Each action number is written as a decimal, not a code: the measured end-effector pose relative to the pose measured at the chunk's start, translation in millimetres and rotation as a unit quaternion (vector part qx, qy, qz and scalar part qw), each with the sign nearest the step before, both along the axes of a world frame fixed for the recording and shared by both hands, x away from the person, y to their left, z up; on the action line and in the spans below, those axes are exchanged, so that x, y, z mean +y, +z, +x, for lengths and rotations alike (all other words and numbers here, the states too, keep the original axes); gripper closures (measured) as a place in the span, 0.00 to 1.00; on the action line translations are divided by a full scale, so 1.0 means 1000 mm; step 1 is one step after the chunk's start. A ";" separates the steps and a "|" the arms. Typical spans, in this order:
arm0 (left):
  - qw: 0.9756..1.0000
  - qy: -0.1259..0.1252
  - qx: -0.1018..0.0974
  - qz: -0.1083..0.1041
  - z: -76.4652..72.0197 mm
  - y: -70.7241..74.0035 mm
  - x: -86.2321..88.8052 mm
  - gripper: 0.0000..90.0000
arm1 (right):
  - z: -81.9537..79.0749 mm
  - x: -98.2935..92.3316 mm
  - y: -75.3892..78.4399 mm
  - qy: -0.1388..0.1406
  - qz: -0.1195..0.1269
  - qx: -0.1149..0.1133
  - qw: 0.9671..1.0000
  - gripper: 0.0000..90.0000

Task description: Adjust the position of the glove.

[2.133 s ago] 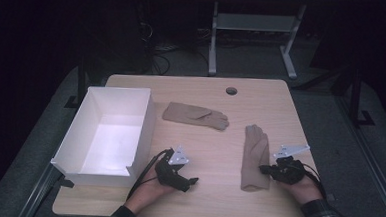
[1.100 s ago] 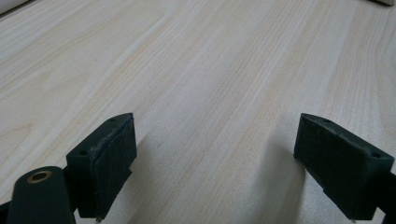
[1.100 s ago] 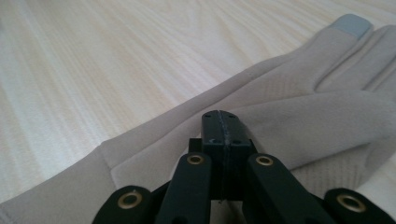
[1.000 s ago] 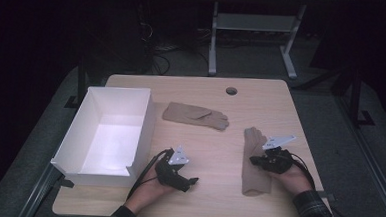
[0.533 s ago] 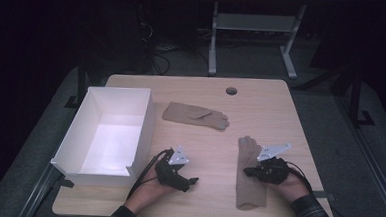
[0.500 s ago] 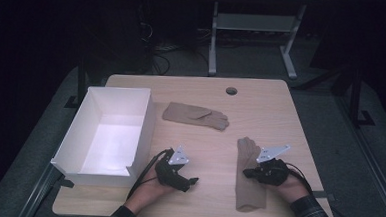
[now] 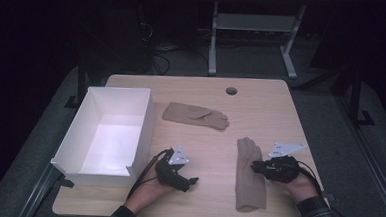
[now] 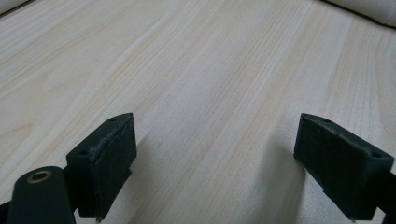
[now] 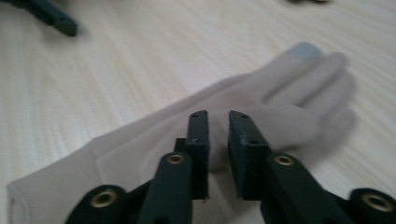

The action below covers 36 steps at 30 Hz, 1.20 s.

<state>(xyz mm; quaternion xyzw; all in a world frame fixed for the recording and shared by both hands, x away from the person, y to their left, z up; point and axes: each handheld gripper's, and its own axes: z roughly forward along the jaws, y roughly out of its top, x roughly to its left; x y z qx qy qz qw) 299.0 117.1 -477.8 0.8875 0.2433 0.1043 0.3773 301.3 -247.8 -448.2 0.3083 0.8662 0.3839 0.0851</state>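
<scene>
Dark floor and metal stands ring a pale wooden worktop (image 7: 281, 108) lit from above. At its front edge, the right gripper (image 9: 218, 122) hovers just over a tan glove (image 7: 250, 174), its jaws a narrow slit apart after having just been opening; nothing sits pinched between them, the glove's palm lying beneath. That glove stretches from the front edge toward the middle, fingers pointing to the far side. Left of it, near the front edge, the left gripper (image 8: 215, 149) rests low over bare wood with its jaws spread wide and nothing between them. A second tan glove (image 7: 195, 115) lies farther back near the worktop's centre, well apart from the first. A white box (image 7: 144, 131) stands open along the left edge, just beside the left gripper.
</scene>
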 end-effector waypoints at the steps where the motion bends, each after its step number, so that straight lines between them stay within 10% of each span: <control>1: 1.000 0.000 0.000 0.000 0.000 0.000 0.000 0.14 | 0.000 0.000 0.000 0.000 0.000 0.000 1.000 0.83; 18: 1.000 0.000 0.000 0.000 0.000 0.000 0.000 0.14 | 0.015 -0.050 -0.025 -0.158 -0.015 -0.008 0.987 0.28; 36: 0.999 0.030 0.013 0.008 0.005 0.005 -0.008 0.26 | 0.016 -0.048 -0.034 -0.167 -0.019 -0.019 0.986 0.14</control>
